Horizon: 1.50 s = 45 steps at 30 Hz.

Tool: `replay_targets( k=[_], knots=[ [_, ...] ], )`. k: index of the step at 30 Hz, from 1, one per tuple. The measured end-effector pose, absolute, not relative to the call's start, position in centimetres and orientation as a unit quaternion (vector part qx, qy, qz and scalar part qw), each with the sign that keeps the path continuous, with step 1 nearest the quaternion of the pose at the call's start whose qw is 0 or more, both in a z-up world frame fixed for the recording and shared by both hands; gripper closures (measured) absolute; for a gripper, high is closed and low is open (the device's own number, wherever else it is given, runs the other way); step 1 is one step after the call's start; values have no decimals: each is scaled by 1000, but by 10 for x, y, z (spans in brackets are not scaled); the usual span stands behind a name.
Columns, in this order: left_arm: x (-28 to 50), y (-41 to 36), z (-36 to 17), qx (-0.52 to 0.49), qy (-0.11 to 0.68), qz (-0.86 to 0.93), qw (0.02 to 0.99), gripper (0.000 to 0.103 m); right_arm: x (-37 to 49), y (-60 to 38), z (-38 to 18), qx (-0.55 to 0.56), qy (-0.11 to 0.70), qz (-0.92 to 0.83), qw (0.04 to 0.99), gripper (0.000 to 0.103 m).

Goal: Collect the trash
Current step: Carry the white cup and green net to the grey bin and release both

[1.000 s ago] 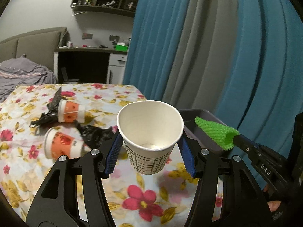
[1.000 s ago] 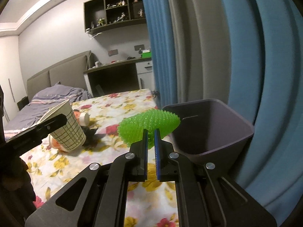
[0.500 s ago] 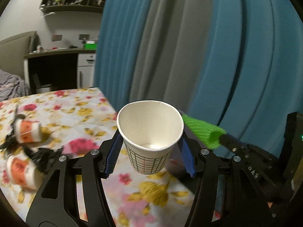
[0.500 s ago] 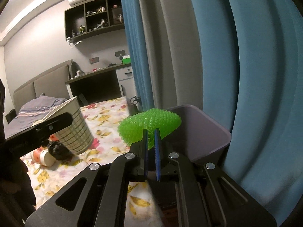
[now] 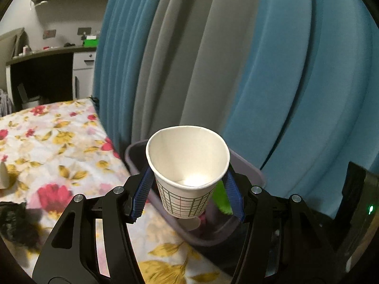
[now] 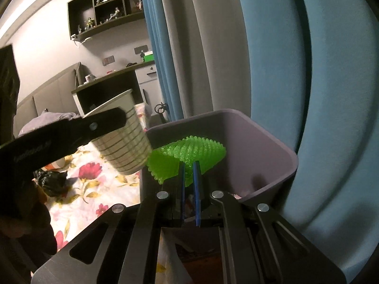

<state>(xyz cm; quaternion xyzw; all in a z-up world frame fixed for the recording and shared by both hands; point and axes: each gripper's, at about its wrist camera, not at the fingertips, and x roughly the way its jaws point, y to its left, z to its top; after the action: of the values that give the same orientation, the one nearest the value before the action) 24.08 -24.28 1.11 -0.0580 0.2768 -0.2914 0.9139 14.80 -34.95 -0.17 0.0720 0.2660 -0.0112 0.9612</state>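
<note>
Paper cup (image 5: pixel 187 165) in left gripper (image 5: pixel 187 189), above purple bin (image 5: pixel 246 168) rim.

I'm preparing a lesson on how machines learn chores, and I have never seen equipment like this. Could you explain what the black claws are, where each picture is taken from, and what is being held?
There is no robot here: a person holds a two-finger gripper in each hand, and a fisheye camera on each one looks forward along its fingers. One picture comes from the left gripper, which is shut on a paper cup with a grid pattern. The other comes from the right gripper, shut on a green spiky piece of trash. Both are held over a purple bin beside a floral tablecloth, where a crumpled black bag lies. Blue and grey curtains hang behind.
</note>
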Motion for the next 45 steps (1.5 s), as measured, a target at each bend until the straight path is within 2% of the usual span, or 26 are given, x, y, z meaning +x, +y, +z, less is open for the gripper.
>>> replay_targets(
  k=[28,33,35,36,38,40,45],
  knots=[
    [275,-261,-17,-82,318,-293,898,45,165,-364,-26,76,301,-22,950,94],
    [274,-265,-21,-76,324,-294,896,45,163,-365,-27,76,299,-27,951,74],
    [275,-265,-22,-78,328,-293,894,44,161,-366,-26,74,298,-32,951,71],
    [275,-266,-23,-80,330,-295,893,42,160,-367,-27,73,298,-34,951,66],
    [275,-267,-24,-79,332,-297,892,38,159,-368,-27,73,298,-36,951,60],
    [273,-267,-23,-78,329,-296,894,25,159,-368,-26,71,297,-38,951,58],
    [271,-261,-18,-80,315,-279,904,14,156,-369,-25,67,292,-48,953,47]
  ],
)
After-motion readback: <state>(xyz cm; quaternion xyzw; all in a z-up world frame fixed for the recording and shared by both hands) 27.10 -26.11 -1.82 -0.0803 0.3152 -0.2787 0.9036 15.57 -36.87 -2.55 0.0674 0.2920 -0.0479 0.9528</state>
